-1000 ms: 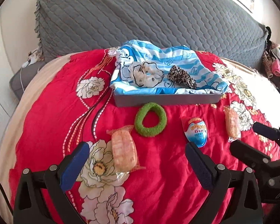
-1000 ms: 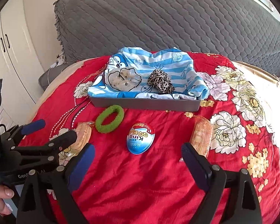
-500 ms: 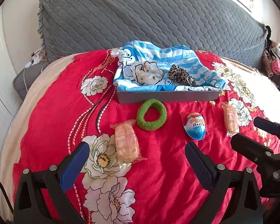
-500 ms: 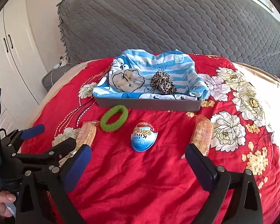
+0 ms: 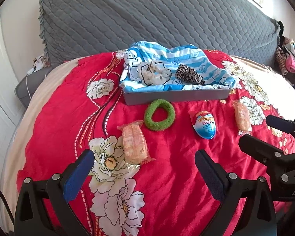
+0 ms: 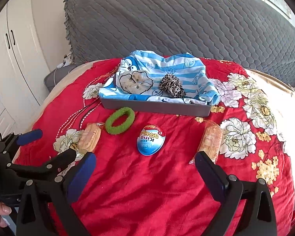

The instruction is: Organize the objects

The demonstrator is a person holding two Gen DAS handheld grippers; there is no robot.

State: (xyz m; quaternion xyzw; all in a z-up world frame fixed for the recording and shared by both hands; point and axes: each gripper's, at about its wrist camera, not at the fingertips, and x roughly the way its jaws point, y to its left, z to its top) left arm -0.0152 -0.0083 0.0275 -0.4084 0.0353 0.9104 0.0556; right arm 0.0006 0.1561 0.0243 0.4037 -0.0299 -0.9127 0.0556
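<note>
A grey tray [image 5: 177,96] [image 6: 157,107] lined with a blue striped cloth holds a white scrunchie [image 5: 154,73] [image 6: 135,81] and a leopard scrunchie [image 5: 188,75] [image 6: 172,87]. In front of it on the red bedspread lie a green scrunchie [image 5: 159,115] [image 6: 120,120], a blue egg-shaped pack [image 5: 204,124] [image 6: 150,142] and two wrapped snack packs, one on the left [image 5: 134,144] [image 6: 89,139] and one on the right [image 5: 241,117] [image 6: 210,142]. My left gripper [image 5: 144,173] [image 6: 51,146] is open and empty before the left snack. My right gripper [image 6: 144,174] [image 5: 265,131] is open and empty before the egg pack.
A grey quilted headboard cover [image 5: 147,19] rises behind the tray. White wardrobe doors [image 6: 13,49] stand at the left. A pile of clothes [image 5: 289,59] lies at the far right. The bed edge drops off at the left [image 5: 15,127].
Both grippers have drawn back and lifted a little, so the objects sit further ahead. Both stay open and nothing on the bed has moved.
</note>
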